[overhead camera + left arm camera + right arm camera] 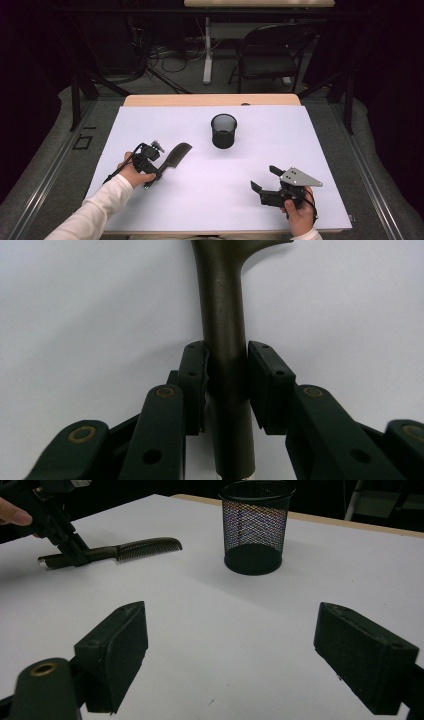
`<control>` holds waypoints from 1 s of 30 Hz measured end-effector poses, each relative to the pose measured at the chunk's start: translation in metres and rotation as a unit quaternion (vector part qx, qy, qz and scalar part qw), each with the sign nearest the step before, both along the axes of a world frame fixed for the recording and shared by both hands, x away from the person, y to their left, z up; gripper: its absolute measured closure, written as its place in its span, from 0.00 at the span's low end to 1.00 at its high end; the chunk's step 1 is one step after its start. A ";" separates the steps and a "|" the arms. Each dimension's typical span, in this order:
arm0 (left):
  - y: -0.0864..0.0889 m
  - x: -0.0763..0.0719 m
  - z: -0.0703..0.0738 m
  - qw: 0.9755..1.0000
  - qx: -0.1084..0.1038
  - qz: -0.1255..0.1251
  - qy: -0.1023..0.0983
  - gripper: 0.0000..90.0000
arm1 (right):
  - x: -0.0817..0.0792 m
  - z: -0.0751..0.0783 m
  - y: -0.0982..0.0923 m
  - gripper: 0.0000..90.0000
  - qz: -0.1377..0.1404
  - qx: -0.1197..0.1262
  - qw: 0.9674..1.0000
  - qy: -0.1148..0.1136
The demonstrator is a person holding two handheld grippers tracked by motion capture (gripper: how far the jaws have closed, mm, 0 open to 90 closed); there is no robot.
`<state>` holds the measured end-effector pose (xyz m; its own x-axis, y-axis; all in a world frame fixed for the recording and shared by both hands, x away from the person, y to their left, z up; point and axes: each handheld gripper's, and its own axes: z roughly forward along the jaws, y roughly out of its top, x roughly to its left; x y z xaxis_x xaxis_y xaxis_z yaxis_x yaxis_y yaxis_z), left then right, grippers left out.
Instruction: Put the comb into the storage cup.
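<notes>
A dark comb [176,154] lies at the left of the white table top, its toothed end pointing toward the mesh cup. My left gripper [159,171] is shut on the comb's handle [225,330], with the two pads [195,380] pressed against either side of it. The comb [135,548] rests low on the white surface. A black wire-mesh cup [223,130] stands upright near the table's middle, empty as far as I can see. My right gripper [264,178] hovers at the front right, jaws wide apart, nothing between the fingers [117,645].
The white sheet [260,165] covers most of a wooden table. Behind the table stand a black folding chair [270,52], a table leg and loose cables on the floor. Dark curtains close in both sides.
</notes>
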<state>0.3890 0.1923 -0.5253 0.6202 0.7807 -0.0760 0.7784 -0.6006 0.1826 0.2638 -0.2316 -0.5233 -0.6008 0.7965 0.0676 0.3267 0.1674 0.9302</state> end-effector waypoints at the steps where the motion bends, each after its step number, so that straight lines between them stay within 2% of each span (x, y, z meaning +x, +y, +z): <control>1: 0.000 0.000 0.000 1.000 0.000 0.000 0.000 0.77 | 0.000 0.000 0.000 0.15 0.000 0.001 1.000 0.000; 15: 0.000 -0.001 0.000 1.000 0.000 0.013 -0.003 0.80 | 0.000 0.000 0.000 0.15 0.000 0.001 1.000 0.001; 30: 0.000 0.000 0.000 1.000 -0.002 0.024 0.002 0.80 | 0.000 0.000 0.000 0.15 -0.001 0.001 1.000 0.001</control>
<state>0.3887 0.1928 -0.5250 0.5823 0.8089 -0.0811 0.8067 -0.5626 0.1809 0.2640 -0.2318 -0.5234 -0.5998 0.7971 0.0698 0.3281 0.1655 0.9300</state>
